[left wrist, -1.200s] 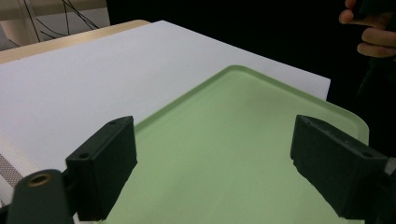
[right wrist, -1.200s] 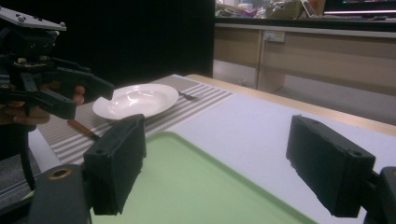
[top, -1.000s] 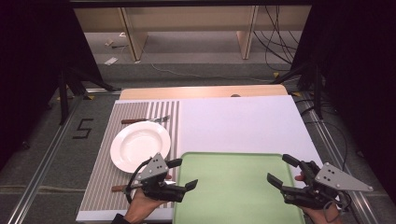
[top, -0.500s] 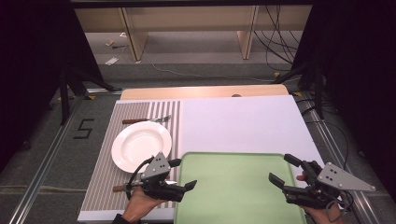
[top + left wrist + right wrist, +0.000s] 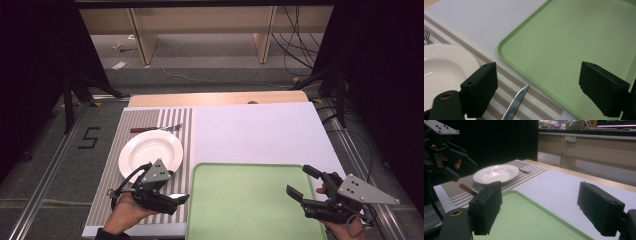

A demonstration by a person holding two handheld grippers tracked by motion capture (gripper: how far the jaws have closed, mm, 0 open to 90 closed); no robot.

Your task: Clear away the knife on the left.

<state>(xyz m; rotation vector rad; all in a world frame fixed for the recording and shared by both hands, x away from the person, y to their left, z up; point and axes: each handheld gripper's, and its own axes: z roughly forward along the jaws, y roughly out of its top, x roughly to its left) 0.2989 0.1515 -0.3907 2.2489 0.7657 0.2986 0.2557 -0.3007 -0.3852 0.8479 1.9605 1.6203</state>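
The white table [image 5: 260, 130] carries a green tray [image 5: 250, 200] at its near edge. Left of the tray lies a striped mat [image 5: 150, 117], and on it, just off the tray's far left corner, a white plate [image 5: 150, 152].

The left hand-held gripper [image 5: 177, 201] has drawn back a little from a second ago. Its tips then reached over the tray's left rim, and now they hang above the mat just left of that rim. Its jaws stand wide apart with nothing between them but the view down onto the knife. The right hand-held gripper [image 5: 300, 181] has hardly moved. It hovers over the tray's right side, jaws also wide apart and empty. I read the left one's retreat as lining up on the knife rather than on the tray, so the pick-up looks about to begin but is not yet made.

The knife [image 5: 515, 105] lies flat on the mat, left of the tray and nearer the person than the plate. Its long axis runs roughly across the mat towards the tray. The blade tip points at the tray's left rim and stops just short of it, while the brown handle lies at the end away from the tray.

A fork [image 5: 165, 128] rests on the mat beyond the plate, well away from the tray.
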